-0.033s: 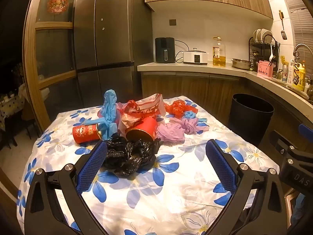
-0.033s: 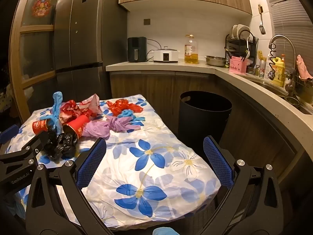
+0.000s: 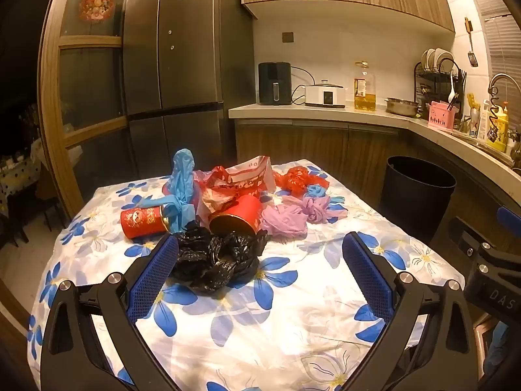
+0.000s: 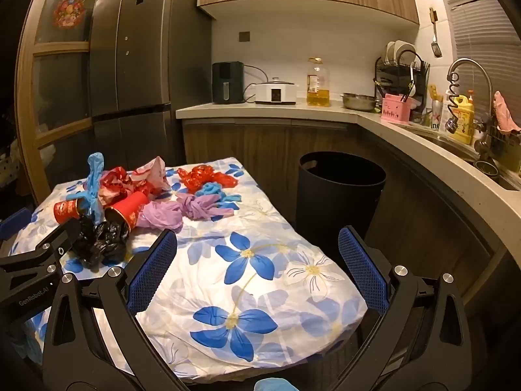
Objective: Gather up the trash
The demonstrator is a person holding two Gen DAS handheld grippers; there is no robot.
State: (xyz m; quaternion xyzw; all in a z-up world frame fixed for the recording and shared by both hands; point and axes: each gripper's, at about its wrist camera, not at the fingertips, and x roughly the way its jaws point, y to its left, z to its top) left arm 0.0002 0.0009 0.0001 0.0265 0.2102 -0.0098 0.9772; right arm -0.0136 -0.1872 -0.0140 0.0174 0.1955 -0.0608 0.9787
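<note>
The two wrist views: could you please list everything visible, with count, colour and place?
crumpled black plastic bag: one, black, nearest edge of the pile
red paper cup: one, red, on its side behind the black bag
red printed can: one, red, lying left of the pile
blue glove: one, blue, upright, left of the pile
purple plastic bags: two, lilac, right of the pile
round black bin: one, black, on the floor right of the table
floral tablecloth: one, white and blue, covering the table
left tool: one, black and blue, open
right tool: one, black and blue, open
</note>
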